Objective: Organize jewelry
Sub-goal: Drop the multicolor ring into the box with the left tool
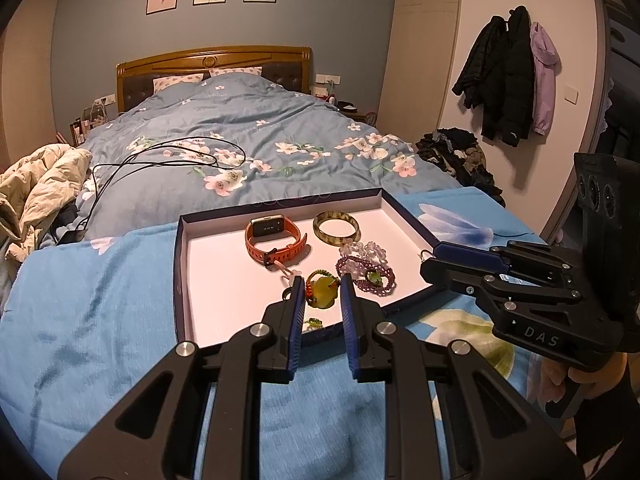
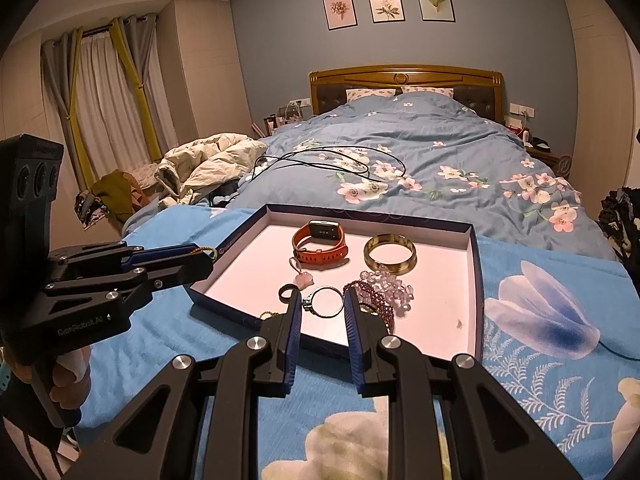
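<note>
A shallow dark-blue box lid with a white floor [image 1: 208, 272] [image 2: 460, 300] lies on the blue cloth. In it are an orange smartwatch [image 1: 272, 242] [image 2: 320, 246], a green-gold bangle [image 1: 336, 227] [image 2: 390, 256], clear beads [image 1: 366, 250] [image 2: 390, 282], a purple bead bracelet [image 1: 368, 276] [image 2: 372, 294] and a pink charm [image 2: 302, 279]. My left gripper [image 1: 322, 290] is shut on a yellow-green pendant with a beaded cord [image 1: 322, 289], above the lid's near edge. My right gripper [image 2: 322, 300] is shut on a silver ring [image 2: 327, 301]; it also shows in the left wrist view [image 1: 430, 258].
The lid sits on a blue flowered cloth [image 1: 100, 320] at the foot of a bed with a floral duvet [image 1: 240, 140]. A black cable [image 1: 160, 160] and a cream jacket [image 1: 40, 184] lie on the bed. Coats [image 1: 508, 76] hang on the right wall.
</note>
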Action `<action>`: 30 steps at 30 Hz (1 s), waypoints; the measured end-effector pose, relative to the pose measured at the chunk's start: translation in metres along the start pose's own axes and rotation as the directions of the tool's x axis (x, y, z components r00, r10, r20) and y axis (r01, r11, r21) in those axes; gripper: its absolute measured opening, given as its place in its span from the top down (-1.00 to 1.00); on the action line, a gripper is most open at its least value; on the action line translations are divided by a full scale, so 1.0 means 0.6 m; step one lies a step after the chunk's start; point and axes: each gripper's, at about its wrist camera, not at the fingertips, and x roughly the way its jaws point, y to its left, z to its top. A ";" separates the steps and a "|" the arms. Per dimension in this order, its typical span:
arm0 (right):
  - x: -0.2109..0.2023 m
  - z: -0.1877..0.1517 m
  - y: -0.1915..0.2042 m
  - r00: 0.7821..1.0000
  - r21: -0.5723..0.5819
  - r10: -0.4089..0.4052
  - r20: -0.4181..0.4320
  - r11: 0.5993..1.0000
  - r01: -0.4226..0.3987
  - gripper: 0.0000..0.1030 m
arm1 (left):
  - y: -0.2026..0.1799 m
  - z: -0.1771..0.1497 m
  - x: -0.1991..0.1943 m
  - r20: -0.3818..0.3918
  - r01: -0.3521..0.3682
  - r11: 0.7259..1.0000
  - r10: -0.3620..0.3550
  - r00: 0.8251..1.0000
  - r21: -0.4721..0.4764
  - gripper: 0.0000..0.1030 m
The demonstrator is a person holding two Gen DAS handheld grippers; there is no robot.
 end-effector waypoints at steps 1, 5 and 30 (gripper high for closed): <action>0.000 0.000 0.001 1.000 0.000 0.001 -0.001 1.000 -0.001 0.62 | 0.000 0.001 0.000 0.001 0.000 1.000 0.000 1.000 0.001 0.65; 0.003 0.004 -0.001 1.000 0.003 0.002 0.000 1.000 -0.002 0.62 | 0.000 0.005 0.003 0.003 -0.001 1.000 0.001 1.000 0.005 0.65; 0.004 0.006 -0.002 1.000 0.003 0.005 -0.001 1.000 -0.005 0.62 | -0.001 0.014 0.011 0.003 -0.001 1.000 0.001 1.000 0.008 0.65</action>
